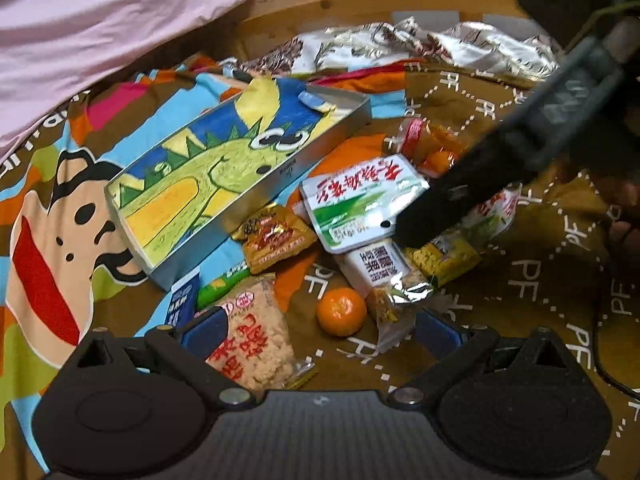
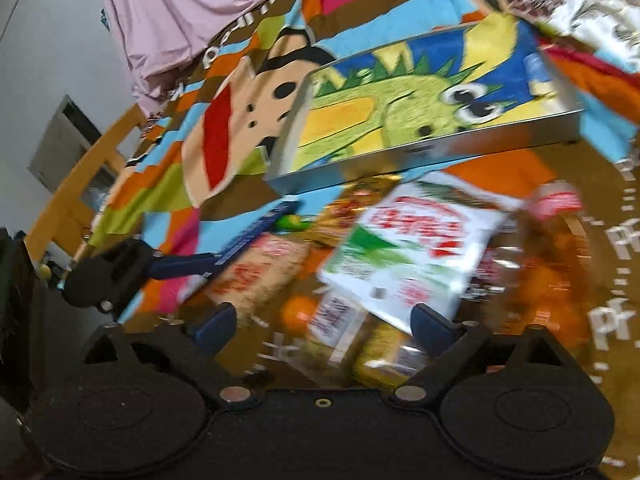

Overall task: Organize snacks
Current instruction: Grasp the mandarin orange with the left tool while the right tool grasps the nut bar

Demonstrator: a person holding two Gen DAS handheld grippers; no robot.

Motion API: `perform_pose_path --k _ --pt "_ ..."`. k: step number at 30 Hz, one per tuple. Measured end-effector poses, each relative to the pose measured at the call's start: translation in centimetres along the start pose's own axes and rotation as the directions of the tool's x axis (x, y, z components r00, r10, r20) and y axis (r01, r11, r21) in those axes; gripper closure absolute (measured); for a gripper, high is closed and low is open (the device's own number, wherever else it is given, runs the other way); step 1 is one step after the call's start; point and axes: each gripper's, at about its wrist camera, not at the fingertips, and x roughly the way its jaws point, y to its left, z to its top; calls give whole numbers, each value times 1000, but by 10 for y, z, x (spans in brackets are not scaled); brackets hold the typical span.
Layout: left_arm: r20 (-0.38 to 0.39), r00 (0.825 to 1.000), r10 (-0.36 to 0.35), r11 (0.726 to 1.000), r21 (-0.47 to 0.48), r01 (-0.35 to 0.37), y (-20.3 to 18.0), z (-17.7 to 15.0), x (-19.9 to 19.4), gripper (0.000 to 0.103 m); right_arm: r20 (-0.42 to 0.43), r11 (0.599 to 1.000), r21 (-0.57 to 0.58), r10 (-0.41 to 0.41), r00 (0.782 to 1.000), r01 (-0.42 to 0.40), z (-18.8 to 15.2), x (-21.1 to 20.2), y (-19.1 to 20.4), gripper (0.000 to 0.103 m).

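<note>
A metal tin (image 1: 236, 168) with a green dinosaur drawing lies on the patterned bedspread; it also shows in the right wrist view (image 2: 420, 116). Beside it lies a pile of snacks: a white-and-green pouch (image 1: 360, 204), a gold packet (image 1: 276, 238), a puffed-rice packet (image 1: 254, 340), a mandarin (image 1: 341, 311), a white box (image 1: 374, 268). My left gripper (image 1: 320, 332) is open above the rice packet and mandarin. My right gripper (image 2: 324, 328) is open low over the pile, near the white-and-green pouch (image 2: 412, 252); its view is blurred. The right gripper's body (image 1: 500, 172) reaches into the pile in the left view.
A pink sheet (image 1: 120, 20) lies at the back left. A wooden bed frame (image 1: 360, 12) and crumpled foil wrapping (image 1: 440, 48) are behind the tin. A bag of orange snacks (image 1: 432, 144) lies right of the tin. The left gripper (image 2: 132, 264) shows at left in the right view.
</note>
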Motion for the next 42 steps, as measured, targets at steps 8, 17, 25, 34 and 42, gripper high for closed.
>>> perform_pose_path --k 8,17,25,34,42 --pt "16 999 -46 999 16 45 3 -4 -1 4 -83 987 29 -152 985 155 3 34 7 27" --pt "7 996 -86 996 -39 86 9 -4 5 8 -70 975 14 -221 973 223 8 40 -3 57" --pt "45 991 -126 982 -135 131 22 -6 7 18 -89 989 19 -148 985 150 -2 -2 -29 67" --pt "-32 995 -98 988 -124 94 9 1 38 52 -90 993 26 -112 990 115 0 4 -32 67" --pt "-71 996 -55 993 -110 47 2 0 49 65 -69 993 30 -109 992 111 2 12 -31 63"
